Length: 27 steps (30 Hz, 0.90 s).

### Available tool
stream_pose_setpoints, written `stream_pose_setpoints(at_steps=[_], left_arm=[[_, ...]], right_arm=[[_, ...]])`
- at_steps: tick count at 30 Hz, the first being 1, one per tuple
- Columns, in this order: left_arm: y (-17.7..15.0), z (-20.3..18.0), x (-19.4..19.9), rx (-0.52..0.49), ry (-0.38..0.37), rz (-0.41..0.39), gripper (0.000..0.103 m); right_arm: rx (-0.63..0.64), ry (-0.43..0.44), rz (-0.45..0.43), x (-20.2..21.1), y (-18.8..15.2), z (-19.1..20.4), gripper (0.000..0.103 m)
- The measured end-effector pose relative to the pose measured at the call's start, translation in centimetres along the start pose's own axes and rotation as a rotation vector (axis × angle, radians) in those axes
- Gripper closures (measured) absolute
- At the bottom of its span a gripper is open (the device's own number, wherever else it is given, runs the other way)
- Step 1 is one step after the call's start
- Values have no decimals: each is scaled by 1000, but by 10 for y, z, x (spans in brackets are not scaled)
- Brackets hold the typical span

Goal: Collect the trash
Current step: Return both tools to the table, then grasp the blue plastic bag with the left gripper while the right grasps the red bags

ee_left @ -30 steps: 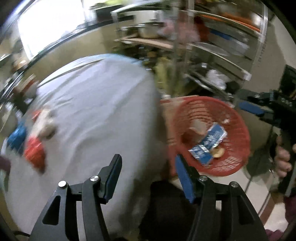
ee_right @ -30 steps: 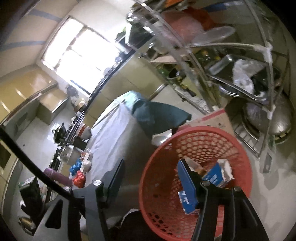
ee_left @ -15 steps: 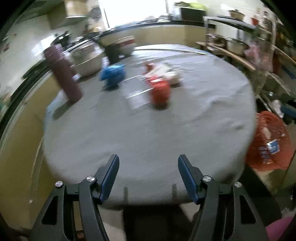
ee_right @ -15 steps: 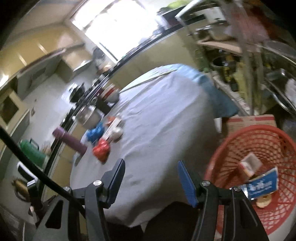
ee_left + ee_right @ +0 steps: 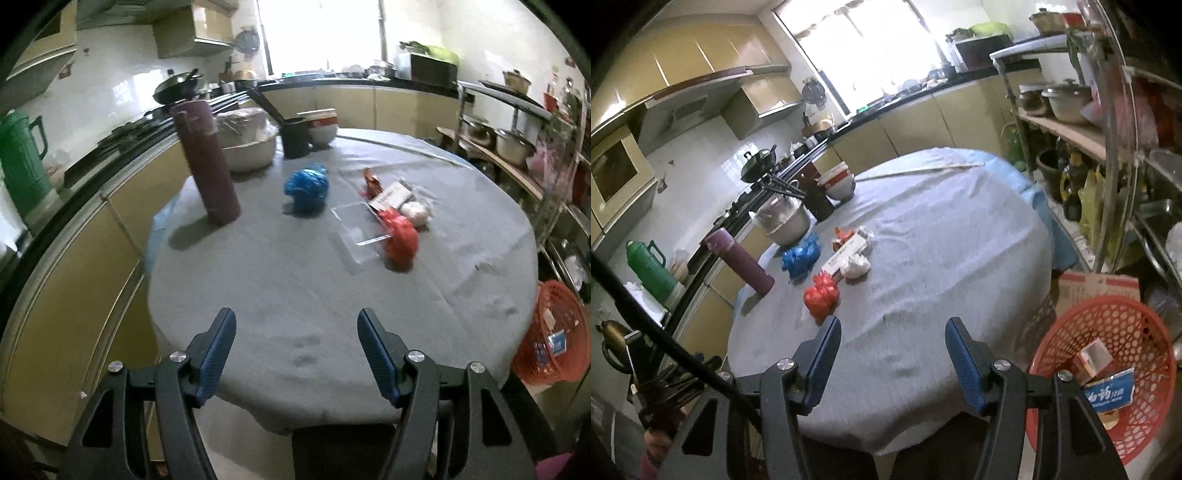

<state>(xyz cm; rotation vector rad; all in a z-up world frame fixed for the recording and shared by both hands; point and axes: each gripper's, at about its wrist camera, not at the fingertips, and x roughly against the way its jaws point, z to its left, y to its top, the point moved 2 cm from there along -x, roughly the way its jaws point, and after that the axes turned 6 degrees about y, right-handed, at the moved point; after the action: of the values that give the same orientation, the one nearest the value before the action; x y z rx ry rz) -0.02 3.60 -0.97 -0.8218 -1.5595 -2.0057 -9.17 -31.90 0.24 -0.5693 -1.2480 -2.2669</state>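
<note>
Both wrist views over table [image 5: 295,280]

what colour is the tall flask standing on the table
Dark purple flask; clearest in the left wrist view.

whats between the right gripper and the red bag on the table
Only bare grey cloth. In the right wrist view the right gripper, open and empty, hangs over the table's near edge, and nothing lies between it and the red bag.

Red basket [image 5: 550,332] cut off by the right edge in the left wrist view. Print on the white label [image 5: 846,254] too small to be read. Clear wrapper [image 5: 356,236] blurred, outline uncertain.
</note>
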Motion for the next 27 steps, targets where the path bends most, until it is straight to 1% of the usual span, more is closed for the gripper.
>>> stream_pose_setpoints(at_steps=[5, 11, 15, 17, 21, 25, 27], left_arm=[[4, 14, -5, 41, 17, 8, 34], [3, 14, -5, 42, 24, 11, 34], [-1, 10, -10, 42, 24, 36, 34], [-3, 9, -14, 41, 26, 48, 34], [-5, 10, -20, 39, 50, 66, 34], [-4, 21, -24, 66, 73, 72, 34], [-4, 28, -25, 81, 83, 74, 34]], right_arm=[[25, -6, 6, -4, 10, 8, 40], [37, 9, 31, -16, 14, 13, 40], [33, 25, 60, -29, 16, 13, 40], [22, 50, 76, -38, 18, 13, 40], [17, 105, 121, -67, 27, 21, 40], [57, 154, 198, -111, 36, 45, 40], [86, 163, 227, -132, 39, 57, 40]])
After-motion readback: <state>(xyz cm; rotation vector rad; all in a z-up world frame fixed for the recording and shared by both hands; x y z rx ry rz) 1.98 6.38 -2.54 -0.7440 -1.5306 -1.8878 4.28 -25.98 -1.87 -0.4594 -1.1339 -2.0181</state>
